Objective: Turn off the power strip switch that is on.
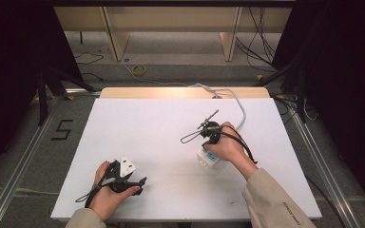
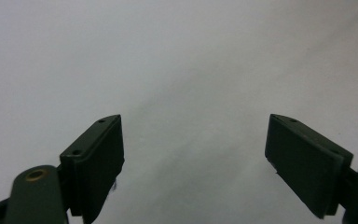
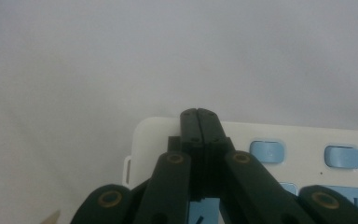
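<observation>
Jaws of the right gripper (image 3: 199,122) press together over a white power strip (image 3: 279,140), rigid, light, slick plastic, best pinched across its sides; left gripper (image 2: 193,154) jaws spread above bare tabletop (image 1: 147,128).

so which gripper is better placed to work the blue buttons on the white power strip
Right. The right gripper sits closed over the power strip beside its blue buttons; the left gripper is open over bare table.

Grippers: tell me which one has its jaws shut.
The right gripper: its jaws are pressed together above the white power strip. The left gripper has its jaws wide apart over the bare table.
</observation>
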`<control>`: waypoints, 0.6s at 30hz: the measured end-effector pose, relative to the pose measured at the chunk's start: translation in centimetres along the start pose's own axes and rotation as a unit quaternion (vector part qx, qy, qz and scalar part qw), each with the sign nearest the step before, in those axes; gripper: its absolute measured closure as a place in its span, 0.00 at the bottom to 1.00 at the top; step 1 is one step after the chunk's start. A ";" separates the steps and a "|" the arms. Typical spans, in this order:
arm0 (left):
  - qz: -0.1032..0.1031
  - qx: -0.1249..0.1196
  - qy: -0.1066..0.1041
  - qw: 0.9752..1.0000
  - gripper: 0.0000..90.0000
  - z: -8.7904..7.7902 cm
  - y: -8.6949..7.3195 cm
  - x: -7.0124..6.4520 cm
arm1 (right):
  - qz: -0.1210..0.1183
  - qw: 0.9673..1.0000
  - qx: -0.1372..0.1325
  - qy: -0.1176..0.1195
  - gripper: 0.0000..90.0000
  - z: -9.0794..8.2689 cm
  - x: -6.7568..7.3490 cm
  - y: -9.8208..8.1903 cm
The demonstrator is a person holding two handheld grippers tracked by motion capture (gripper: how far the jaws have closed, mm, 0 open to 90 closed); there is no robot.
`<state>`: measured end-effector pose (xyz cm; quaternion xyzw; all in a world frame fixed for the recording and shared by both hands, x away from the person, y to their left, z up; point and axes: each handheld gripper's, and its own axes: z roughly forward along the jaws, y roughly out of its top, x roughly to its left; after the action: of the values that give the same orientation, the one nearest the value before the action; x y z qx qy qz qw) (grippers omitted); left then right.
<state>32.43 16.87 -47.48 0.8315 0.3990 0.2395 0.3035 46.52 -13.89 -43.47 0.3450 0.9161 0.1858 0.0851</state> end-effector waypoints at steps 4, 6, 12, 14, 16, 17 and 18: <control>0.000 0.000 0.000 1.000 0.22 0.0 0.0 0.0 | 0.002 1.000 0.000 0.004 1.00 0.0 -0.1 0.0; 0.000 0.000 0.000 1.000 0.22 0.0 0.0 0.0 | 0.004 1.000 0.000 0.004 1.00 0.0 -0.1 0.0; -0.003 -0.002 0.000 1.000 0.22 0.1 0.0 -0.1 | 0.006 1.000 -0.001 0.001 1.00 0.0 -0.1 -0.1; 0.001 0.000 -0.001 1.000 0.22 0.1 0.0 -0.1 | 0.010 1.000 -0.001 0.004 1.00 0.0 -0.1 -0.1; 0.001 0.000 -0.002 1.000 0.22 0.1 0.0 -0.1 | 0.011 1.000 -0.001 0.004 1.00 0.0 -0.1 -0.1; 0.001 0.000 -0.002 1.000 0.22 0.1 0.1 -0.1 | 0.013 1.000 0.001 0.004 1.00 0.1 -0.1 -0.1; 0.001 0.000 -0.002 1.000 0.22 0.1 0.1 -0.1 | 0.012 1.000 0.002 0.003 1.00 0.1 -0.1 -0.1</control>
<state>32.45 16.72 -47.52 0.8326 0.3974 0.2382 0.3036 46.57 -14.01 -43.59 0.3558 0.9123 0.1865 0.0795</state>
